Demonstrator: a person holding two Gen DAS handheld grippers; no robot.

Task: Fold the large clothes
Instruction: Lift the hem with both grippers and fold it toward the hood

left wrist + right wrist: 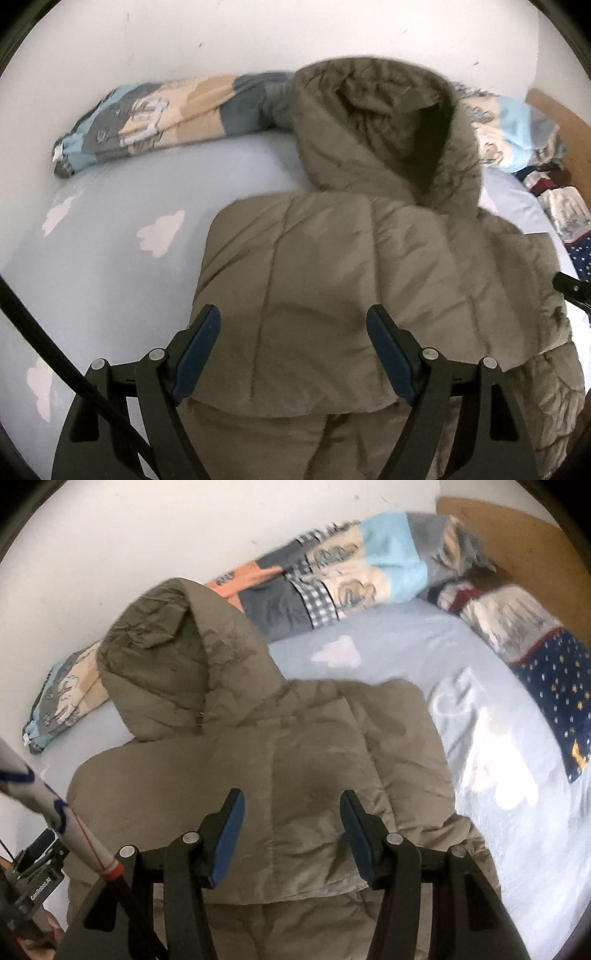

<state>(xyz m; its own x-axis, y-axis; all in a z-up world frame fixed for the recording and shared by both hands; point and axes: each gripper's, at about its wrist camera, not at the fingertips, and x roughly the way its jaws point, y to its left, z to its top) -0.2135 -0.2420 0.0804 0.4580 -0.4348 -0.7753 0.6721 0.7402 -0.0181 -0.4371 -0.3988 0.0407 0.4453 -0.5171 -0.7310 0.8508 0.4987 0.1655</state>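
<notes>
A puffy olive-brown hooded jacket (258,768) lies spread on the bed (406,653), whose pale blue sheet carries white clouds. The right gripper (291,805) hangs just above it, blue-padded fingers (231,834) apart with nothing between. A patterned blanket (343,576) is bunched along the wall.

A pale blue bedsheet (110,280) printed with white clouds (160,232) covered the bed. A patchwork duvet (332,576) in blue, grey and cream lay bunched along the white wall (221,40). A navy star-print blanket (554,686) sat by the wooden headboard (517,528).
</notes>
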